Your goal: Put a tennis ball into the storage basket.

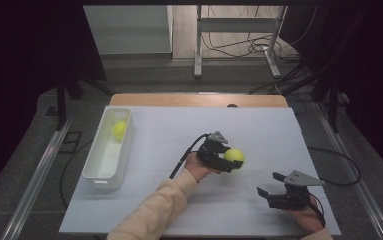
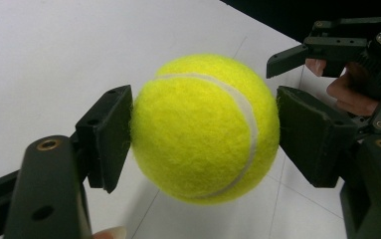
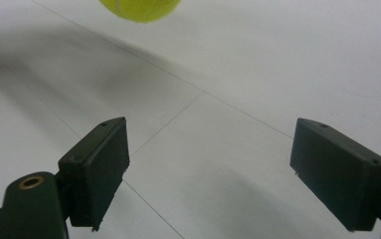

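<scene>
A yellow tennis ball (image 1: 234, 156) (image 2: 205, 127) is clamped between the two black pads of my left gripper (image 1: 230, 162) (image 2: 205, 132), held a little above the white table mat near its middle. The same ball (image 3: 139, 9) peeks in at the top edge of the right gripper view. My right gripper (image 1: 270, 186) (image 3: 210, 172) rests low at the front right of the mat, jaws wide apart with only bare mat between them. It also appears in the left gripper view as the right gripper (image 2: 327, 52) behind the ball. A second yellow ball (image 1: 119, 130) lies in the white bin (image 1: 97, 167).
The white rectangular bin stands along the left side of the white mat (image 1: 179, 125). A wooden table edge (image 1: 199, 99) runs behind the mat. Metal stand legs and loose cables (image 1: 239, 47) lie on the floor beyond the table.
</scene>
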Demonstrator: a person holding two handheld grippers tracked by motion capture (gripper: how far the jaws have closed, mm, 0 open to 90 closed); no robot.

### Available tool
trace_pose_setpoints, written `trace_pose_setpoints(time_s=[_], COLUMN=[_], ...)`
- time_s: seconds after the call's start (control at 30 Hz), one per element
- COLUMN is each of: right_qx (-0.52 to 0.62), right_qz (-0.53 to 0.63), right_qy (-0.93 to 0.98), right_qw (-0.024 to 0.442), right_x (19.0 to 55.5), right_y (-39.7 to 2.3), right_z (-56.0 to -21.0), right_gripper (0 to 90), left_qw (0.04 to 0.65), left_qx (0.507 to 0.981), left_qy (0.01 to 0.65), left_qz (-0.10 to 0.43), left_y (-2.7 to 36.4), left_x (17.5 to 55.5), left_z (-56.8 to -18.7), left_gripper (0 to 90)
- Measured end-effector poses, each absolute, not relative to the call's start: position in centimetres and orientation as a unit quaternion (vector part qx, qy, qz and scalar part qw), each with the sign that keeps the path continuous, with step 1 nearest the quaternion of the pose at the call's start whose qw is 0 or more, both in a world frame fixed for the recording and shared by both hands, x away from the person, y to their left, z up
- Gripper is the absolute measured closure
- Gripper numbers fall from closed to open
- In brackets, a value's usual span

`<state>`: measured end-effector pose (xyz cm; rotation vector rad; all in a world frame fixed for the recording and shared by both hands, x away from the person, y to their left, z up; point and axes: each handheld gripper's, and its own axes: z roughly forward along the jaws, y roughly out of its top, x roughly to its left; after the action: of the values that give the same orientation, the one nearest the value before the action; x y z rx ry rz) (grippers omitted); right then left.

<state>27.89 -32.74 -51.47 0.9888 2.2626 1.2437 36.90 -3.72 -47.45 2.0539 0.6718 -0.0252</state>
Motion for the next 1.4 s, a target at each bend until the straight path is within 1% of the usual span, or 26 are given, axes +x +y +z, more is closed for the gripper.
trace_pose_setpoints(time_s=[0.83,1.4], right_qx=[0.352,0.352], right_qz=[0.441,0.440], right_qy=[0.804,0.804], right_qw=[0.188,0.189], right_x=[27.9,27.9], right_y=[-32.7,-32.7], right_z=[-51.5,-51.5], right_gripper=[16.2,16.2], left_qw=[0.488,0.498], left_qx=[0.828,0.819], left_qy=[0.277,0.286], left_qz=[0.003,0.021], left_y=[-1.8,0.4], left_x=[36.5,35.9], left_z=[-46.4,-46.0], left_gripper=[26.6,26.5])
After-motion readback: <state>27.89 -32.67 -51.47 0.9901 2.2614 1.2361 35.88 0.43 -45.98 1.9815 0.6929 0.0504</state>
